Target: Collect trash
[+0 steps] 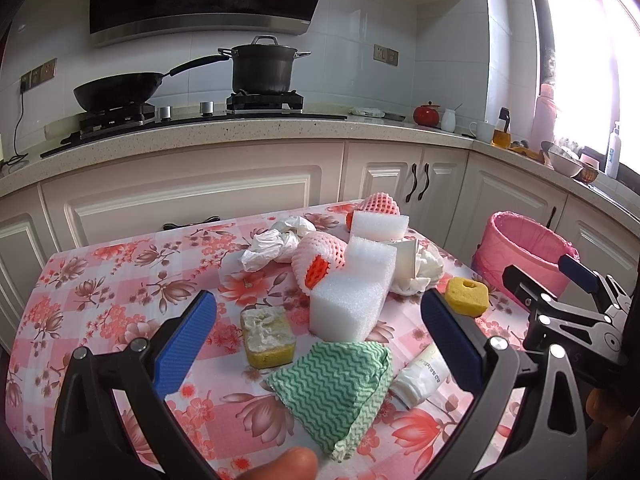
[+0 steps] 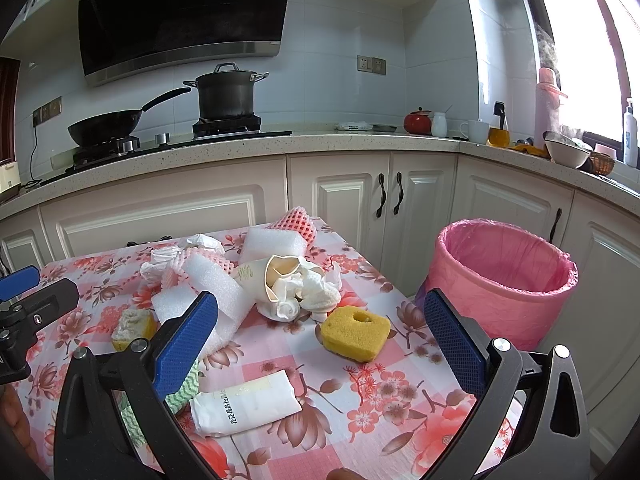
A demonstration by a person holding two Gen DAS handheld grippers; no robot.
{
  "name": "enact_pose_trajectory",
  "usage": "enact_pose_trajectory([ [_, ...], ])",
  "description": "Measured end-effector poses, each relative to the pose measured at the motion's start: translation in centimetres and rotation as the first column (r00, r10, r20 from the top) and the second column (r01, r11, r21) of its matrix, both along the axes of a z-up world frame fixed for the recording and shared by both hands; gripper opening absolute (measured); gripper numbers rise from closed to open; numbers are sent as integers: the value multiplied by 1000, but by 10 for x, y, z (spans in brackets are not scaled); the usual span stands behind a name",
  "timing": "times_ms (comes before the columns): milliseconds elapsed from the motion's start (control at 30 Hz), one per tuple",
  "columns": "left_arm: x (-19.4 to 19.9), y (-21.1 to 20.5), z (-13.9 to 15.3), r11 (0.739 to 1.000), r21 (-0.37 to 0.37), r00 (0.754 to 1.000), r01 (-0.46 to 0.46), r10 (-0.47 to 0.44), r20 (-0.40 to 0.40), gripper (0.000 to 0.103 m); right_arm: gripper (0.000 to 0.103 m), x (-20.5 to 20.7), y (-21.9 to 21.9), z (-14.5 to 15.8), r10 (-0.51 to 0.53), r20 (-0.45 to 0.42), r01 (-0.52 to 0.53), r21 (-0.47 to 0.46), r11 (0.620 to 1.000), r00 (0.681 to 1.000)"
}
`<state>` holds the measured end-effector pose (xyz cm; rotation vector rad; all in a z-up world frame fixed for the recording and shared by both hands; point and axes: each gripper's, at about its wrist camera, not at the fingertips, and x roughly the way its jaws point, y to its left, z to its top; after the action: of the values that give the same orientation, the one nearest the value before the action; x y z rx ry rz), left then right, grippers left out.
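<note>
While both my claws hung spread wide and empty, left gripper and right gripper, nothing was collected yet. Yellow sponge lay on table, just left of pink bin. Next: right claw closes on sponge, carries to bin.

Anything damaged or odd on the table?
Yes: the paper cup lies on its side, crushed and stuffed with tissue. The rectangular sponge has a torn, worn top. The pink bin looks empty.

Wok, pot on stove
</note>
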<state>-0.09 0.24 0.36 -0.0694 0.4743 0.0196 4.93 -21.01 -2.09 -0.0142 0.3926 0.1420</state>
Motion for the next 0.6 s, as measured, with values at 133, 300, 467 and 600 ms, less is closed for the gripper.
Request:
enact_pose_trajectory([
  [133, 0, 0, 0, 1000, 1, 1000, 0, 0, 1, 99, 96, 0, 0, 0, 0, 0, 0, 0, 1000, 1000],
  [300, 0, 0, 0, 1000, 1, 1000, 0, 0, -1, 99, 96, 0, 0, 0, -1, -1, 1, -2, 1000, 1000],
  [467, 0, 0, 0, 1000, 0, 1000, 1, -1, 0, 99, 96, 0, 0, -2, -4, -3, 4, -4, 1000, 1000],
  [600, 0, 4, -4, 1000, -2, 1000, -5, 5, -9, 99, 96, 2, 0, -5, -8, -13, 8, -10, 1000, 1000],
])
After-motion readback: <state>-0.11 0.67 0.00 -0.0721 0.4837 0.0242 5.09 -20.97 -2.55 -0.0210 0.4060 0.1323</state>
